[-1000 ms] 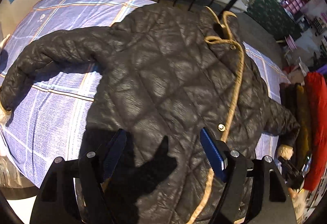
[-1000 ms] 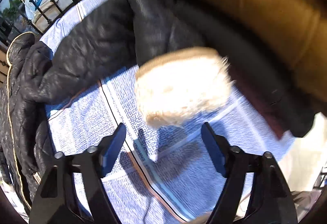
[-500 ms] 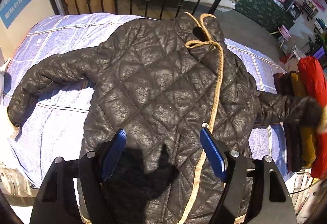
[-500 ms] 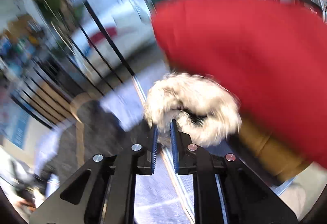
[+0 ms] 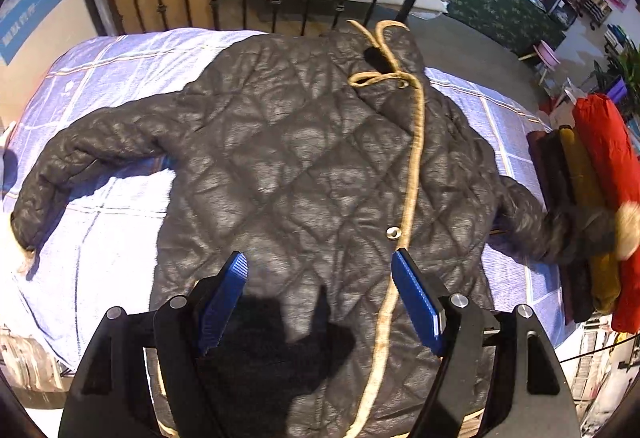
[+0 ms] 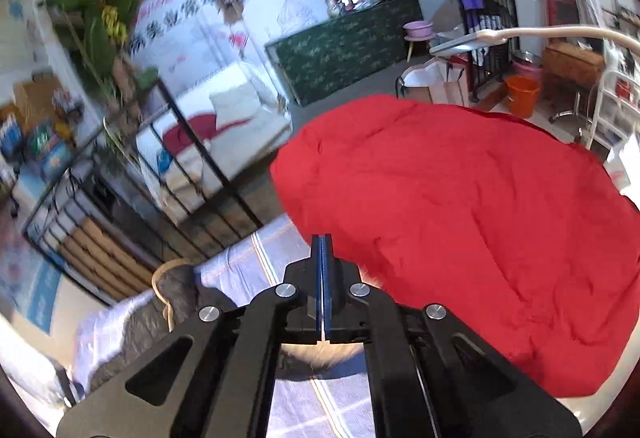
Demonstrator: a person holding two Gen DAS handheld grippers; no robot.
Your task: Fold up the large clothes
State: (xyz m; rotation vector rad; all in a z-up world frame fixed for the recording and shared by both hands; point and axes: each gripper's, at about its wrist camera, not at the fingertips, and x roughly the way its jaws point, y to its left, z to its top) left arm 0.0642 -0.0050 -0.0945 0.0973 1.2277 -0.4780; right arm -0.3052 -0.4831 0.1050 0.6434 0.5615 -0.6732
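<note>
Jacket (image 5: pixel 304 166) beneath left hand-held gripper (image 5: pixel 320 278)

L gripper (image 5: pixel 319 290): I hold it w/ jaws spread wide, blue pads (image 5: pixel 224 298) well apart, nothing between them. R gripper (image 6: pixel 322 250): I keep jaws pressed together, pads touching, tips pointing up and fwd.

We see the right gripper (image 6: pixel 322 250) with blue pads pressed together — no gap visible. Pale fur (image 6: pixel 320 356) shows beneath the fingers; whether it is pinched, we cannot tell. A red garment (image 6: pixel 480 238) fills the right side. Lower left — black quilted jacket (image 6: pixel 132 334) on the checked sheet (image 6: pixel 244 258).
</note>
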